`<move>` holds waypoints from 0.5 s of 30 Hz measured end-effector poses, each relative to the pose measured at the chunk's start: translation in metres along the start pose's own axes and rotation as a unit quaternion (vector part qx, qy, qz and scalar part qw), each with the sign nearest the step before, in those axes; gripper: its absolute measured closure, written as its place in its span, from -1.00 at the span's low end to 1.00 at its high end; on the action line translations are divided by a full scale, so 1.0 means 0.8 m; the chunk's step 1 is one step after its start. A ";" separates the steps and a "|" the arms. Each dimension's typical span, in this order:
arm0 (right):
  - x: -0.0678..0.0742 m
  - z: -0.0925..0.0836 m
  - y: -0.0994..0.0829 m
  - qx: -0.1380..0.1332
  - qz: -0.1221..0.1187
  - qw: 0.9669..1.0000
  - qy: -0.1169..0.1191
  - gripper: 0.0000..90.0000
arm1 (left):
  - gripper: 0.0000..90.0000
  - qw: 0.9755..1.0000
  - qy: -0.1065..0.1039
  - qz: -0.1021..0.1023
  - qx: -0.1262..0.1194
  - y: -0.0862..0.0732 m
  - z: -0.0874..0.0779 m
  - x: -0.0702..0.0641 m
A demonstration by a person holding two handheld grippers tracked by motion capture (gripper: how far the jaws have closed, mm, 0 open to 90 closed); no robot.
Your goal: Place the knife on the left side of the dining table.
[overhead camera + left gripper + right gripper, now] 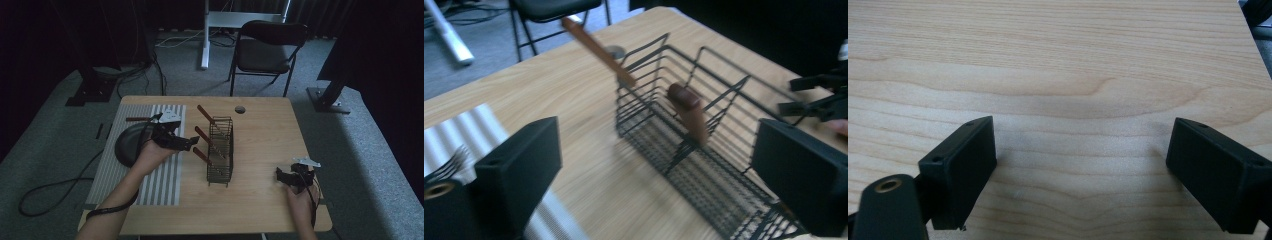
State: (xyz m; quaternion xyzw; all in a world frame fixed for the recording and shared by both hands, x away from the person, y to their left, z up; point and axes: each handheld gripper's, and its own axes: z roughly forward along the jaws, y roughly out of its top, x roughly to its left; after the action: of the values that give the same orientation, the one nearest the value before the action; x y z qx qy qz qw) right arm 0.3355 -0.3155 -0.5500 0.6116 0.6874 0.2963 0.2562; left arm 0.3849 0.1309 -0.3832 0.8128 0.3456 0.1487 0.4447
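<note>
The wire cutlery rack (220, 149) stands near the middle of the wooden table (260, 135), running from twelve to six o'clock in the high view, with three brown-handled utensils leaning out of it toward ten o'clock: the far one (205, 114), the middle one (203, 135) and the near one (202, 156). The left gripper (186, 144) hangs just at nine o'clock of the rack, level with the near handle, its jaws spread wide with nothing between them. Its own camera shows the rack (704, 150) straight ahead between the jaws, a brown handle (689, 111) standing in it at the centre and a longer one (596, 50) slanting up toward eleven o'clock. A fork (446, 165) lies on the striped placemat (479, 130) at nine o'clock of that view. In the high view the placemat (165, 185) covers the table's left side, with a dark plate (127, 142) on it beneath the left hand. The right gripper (281, 176) sits low at four o'clock of the rack, well apart from it, its jaws spread wide over bare wood (1083, 100). A black folding chair (267, 47) stands beyond the table at twelve o'clock.
</note>
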 end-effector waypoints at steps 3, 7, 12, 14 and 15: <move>0.000 0.000 0.000 0.000 0.000 1.000 0.000 -0.74 | -0.66 1.000 -0.019 -0.008 -0.005 0.003 0.006 0.002; 0.000 0.000 0.000 0.000 0.000 1.000 0.000 -0.74 | -0.53 1.000 -0.029 -0.010 -0.005 0.004 0.013 0.006; 0.000 0.000 0.000 0.001 0.000 1.000 0.000 -0.74 | -0.21 0.999 -0.043 -0.001 -0.010 -0.006 0.024 0.011; 0.000 0.000 0.000 0.001 0.000 1.000 0.000 -0.74 | -0.14 0.998 -0.060 -0.001 -0.024 -0.008 0.023 0.014; 0.000 0.000 0.000 0.001 0.000 1.000 0.000 -0.74 | -0.02 0.997 -0.064 0.003 -0.032 -0.008 0.023 0.015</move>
State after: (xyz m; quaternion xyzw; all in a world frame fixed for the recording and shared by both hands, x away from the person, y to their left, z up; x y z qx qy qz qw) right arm 0.3354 -0.3155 -0.5499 0.6118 0.6876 0.2959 0.2555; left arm 0.4008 0.1303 -0.3995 0.8073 0.3089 0.1087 0.4910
